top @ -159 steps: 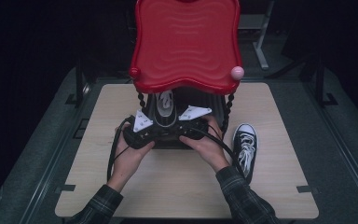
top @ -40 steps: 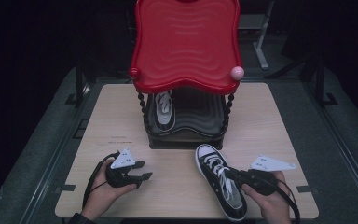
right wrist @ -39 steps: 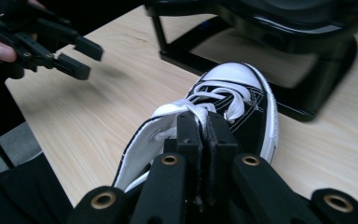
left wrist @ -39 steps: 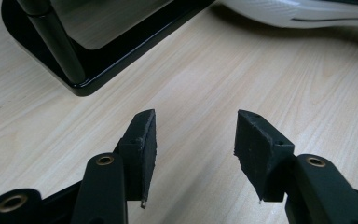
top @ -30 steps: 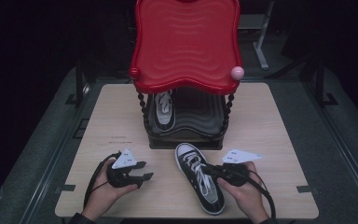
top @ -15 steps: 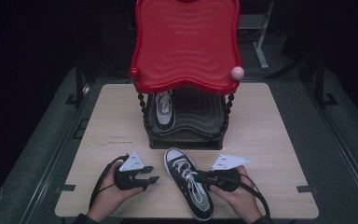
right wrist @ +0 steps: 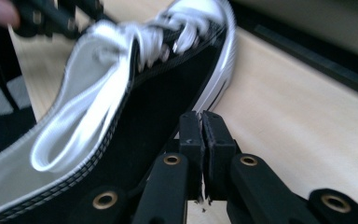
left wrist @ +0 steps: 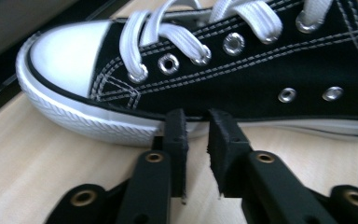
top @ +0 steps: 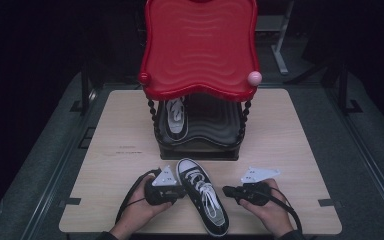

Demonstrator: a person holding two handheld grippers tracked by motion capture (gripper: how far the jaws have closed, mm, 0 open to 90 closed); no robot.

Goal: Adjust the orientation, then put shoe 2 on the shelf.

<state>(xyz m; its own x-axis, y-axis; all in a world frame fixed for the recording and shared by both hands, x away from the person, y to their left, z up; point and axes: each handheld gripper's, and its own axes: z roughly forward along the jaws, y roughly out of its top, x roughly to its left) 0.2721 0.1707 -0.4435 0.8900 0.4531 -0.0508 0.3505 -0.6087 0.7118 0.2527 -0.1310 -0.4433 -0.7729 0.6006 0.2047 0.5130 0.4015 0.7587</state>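
Two black-and-white sneakers are in front of you. One sneaker (top: pixel 201 201) lies on the wooden table (top: pixel 290 140) between your hands, toe toward the far side and heel at the near edge. The second sneaker (top: pixel 176 116) sits far back on the lower shelf (top: pixel 215 135) of the one red-topped stand (top: pixel 200 47), under its red tray. One pink ball (top: pixel 254 77) caps the stand's right front corner.

You hold two grippers. Your left gripper (left wrist: pixel 196 140) is just beside the near shoe's left side, its tips at the white sole; the jaws stand slightly apart with a narrow gap and nothing between them. Your right gripper (right wrist: pixel 201 133) is to the right of that shoe, near its black side; its jaws are pressed together, empty. In the high view the left gripper (top: pixel 172 190) touches the shoe, while the right gripper (top: pixel 230 190) sits a little apart from it
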